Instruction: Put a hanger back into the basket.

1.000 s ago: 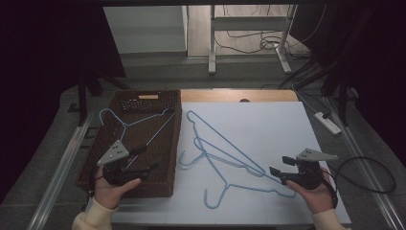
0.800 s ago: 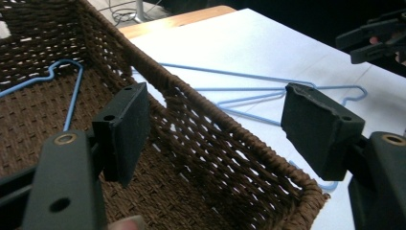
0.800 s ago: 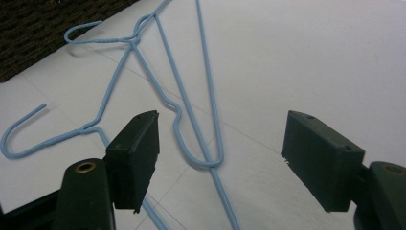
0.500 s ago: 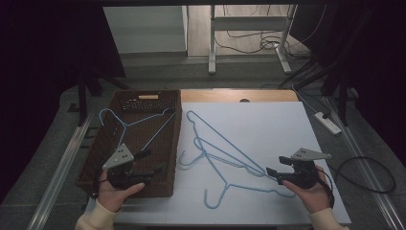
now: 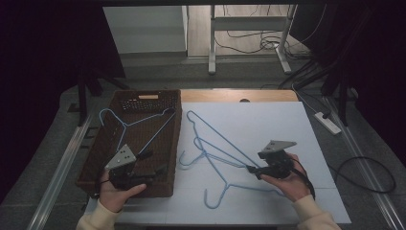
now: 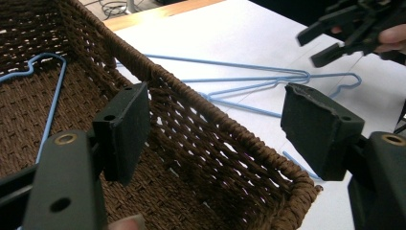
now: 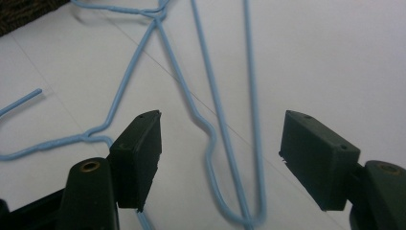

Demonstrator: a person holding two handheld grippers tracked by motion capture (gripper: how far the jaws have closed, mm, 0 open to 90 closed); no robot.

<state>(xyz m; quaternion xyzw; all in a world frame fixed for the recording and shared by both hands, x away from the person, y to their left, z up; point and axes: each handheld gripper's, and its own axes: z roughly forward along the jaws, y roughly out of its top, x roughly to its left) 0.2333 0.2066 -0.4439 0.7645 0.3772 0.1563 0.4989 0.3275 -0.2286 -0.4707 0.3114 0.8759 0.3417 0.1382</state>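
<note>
Hovering low over the bench [image 5: 306, 120], your right gripper [image 5: 252, 169] has its jaws apart with nothing between the pads; they have just been closing a little, and the blue wire hangers [image 7: 210, 129] lie crossed beneath them. The near hanger [image 5: 239, 184] sits on the white bench top with its shoulder touching or overlapping the far hanger [image 5: 210, 136], so if you close where two wires run together you may lift both, or drag the second one across the bench. Thin wire could also slip out of flat pads if you catch it near a pad's edge. Your left gripper [image 5: 155, 171] waits, jaws apart and empty, above the near corner of the wicker basket [image 5: 98, 153], where a third hanger [image 5: 127, 127] already lies; a swinging hook could snag on that weave or on the hanger inside.
</note>
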